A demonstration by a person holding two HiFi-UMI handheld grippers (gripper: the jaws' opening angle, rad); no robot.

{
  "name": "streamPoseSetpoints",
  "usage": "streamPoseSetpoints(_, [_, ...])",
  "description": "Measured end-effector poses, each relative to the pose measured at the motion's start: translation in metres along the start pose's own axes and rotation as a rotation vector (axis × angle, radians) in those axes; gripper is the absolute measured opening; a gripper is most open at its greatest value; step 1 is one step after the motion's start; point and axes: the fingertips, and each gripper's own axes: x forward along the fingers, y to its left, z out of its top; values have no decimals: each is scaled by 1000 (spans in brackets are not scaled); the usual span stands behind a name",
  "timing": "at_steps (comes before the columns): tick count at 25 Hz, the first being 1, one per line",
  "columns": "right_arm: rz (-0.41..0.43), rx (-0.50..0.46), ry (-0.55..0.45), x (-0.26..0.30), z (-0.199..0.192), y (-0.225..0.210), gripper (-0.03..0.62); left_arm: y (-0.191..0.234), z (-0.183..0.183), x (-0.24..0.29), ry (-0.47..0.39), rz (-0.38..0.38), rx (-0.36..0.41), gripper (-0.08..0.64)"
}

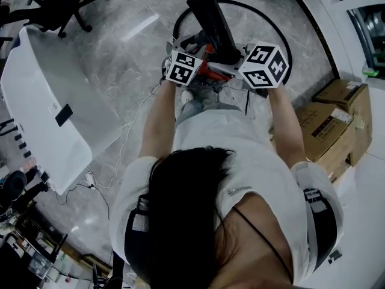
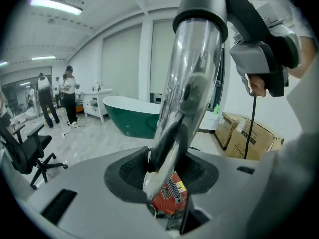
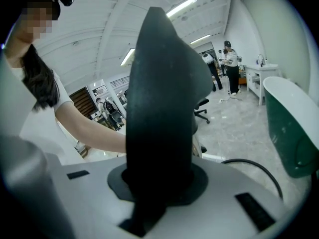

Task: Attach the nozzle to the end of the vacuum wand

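2 grippers: left gripper (image 2: 167,180) and right gripper (image 3: 159,183) are held close together in front of the person, their marker cubes side by side.
Left jaws: partly apart and pressed on the wand (image 2: 192,83), a clear tube with a grey collar at its top and a red piece (image 2: 169,198) at its foot.
Right jaws: nearly together, clamped on the black nozzle (image 3: 162,108), which stands up between them.
Nozzle and wand: in the left gripper view the nozzle's black body runs from the grey collar across to the right gripper. Whether it is fully seated cannot be told.
Head view: the nozzle points forward, away from the person, from between the 2 cubes.
Floor: grey marble, with a black cable (image 3: 259,166) curving across it.
Surroundings: a green bathtub (image 2: 134,116) ahead, cardboard boxes (image 1: 331,119) at the person's right, an office chair (image 1: 63,5) further off at the left, and people (image 2: 70,93) standing in the background.
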Motion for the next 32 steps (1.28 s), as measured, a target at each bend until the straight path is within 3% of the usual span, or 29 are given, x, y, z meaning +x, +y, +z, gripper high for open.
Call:
streamPoseSetpoints(6, [25, 34, -54, -1, -1, 0, 71, -2, -2, 1, 7, -8, 4, 161])
streamPoseSetpoints(13, [24, 12, -33, -2, -6, -1, 71, -4, 0, 2, 14, -19, 19, 161])
streamPoseSetpoints(21, [-28, 10, -47, -5, -10, -12, 102, -6, -1, 4, 18, -27, 11, 163])
streamPoseSetpoints(24, [-21, 22, -54, -6, -11, -13, 177, -5, 0, 4, 18, -25, 10, 163])
streamPoseSetpoints(29, [8, 38, -111, -10, -5, -11, 241, -4, 0, 4, 16, -13, 6, 164])
streamPoseSetpoints(32, [-16, 53, -160, -14, -2, -15, 280, -4, -1, 2, 17, -2, -2, 164])
